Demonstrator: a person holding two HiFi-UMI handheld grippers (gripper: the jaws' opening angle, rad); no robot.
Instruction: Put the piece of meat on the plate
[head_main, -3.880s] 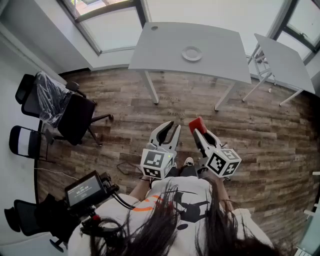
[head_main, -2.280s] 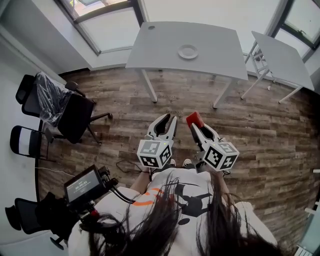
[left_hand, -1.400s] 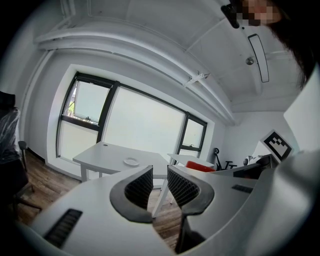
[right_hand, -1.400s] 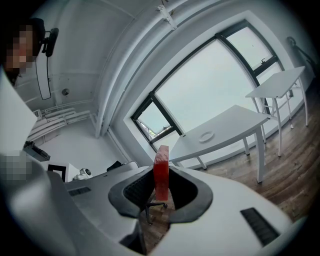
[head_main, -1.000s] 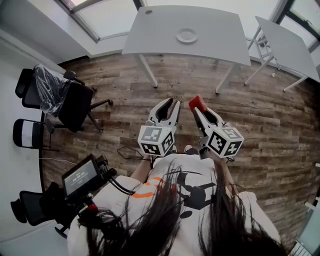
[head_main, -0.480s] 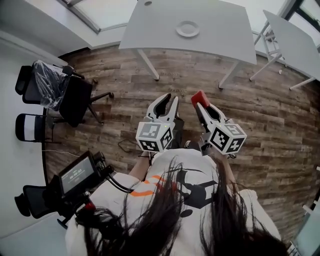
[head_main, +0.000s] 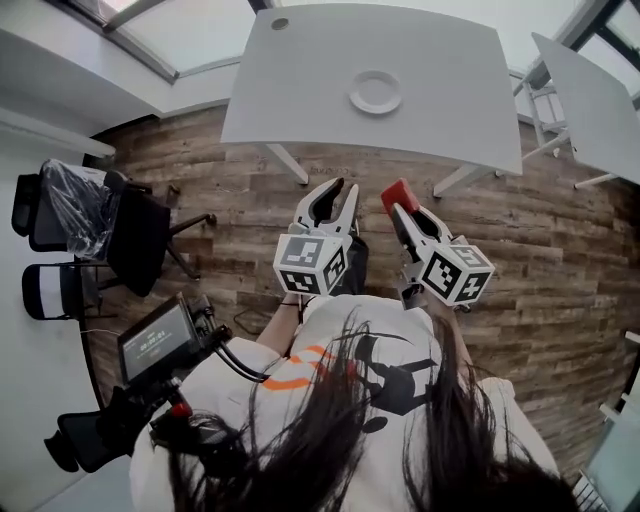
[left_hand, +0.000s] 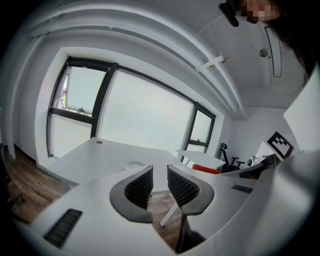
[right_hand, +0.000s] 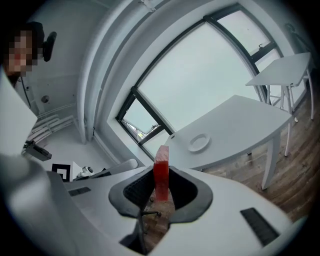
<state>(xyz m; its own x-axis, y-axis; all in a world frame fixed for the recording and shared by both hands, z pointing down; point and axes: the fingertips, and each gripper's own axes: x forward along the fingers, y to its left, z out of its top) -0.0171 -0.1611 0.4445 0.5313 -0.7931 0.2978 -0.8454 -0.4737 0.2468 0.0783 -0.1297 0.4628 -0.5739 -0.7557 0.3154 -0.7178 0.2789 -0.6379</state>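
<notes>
The right gripper (head_main: 403, 210) clamps the red piece of meat (head_main: 397, 192) upright, the plate (head_main: 376, 91) lies ahead on the table (head_main: 290, 90), slightly leftward, and the left gripper (head_main: 331, 192) gapes empty.

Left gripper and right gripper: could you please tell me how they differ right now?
The right gripper is clamped on the red meat; the left gripper holds nothing. The right gripper's jaws press the meat, while the left gripper's stand apart with a bare gap. Both point toward the table bearing the plate.
</notes>
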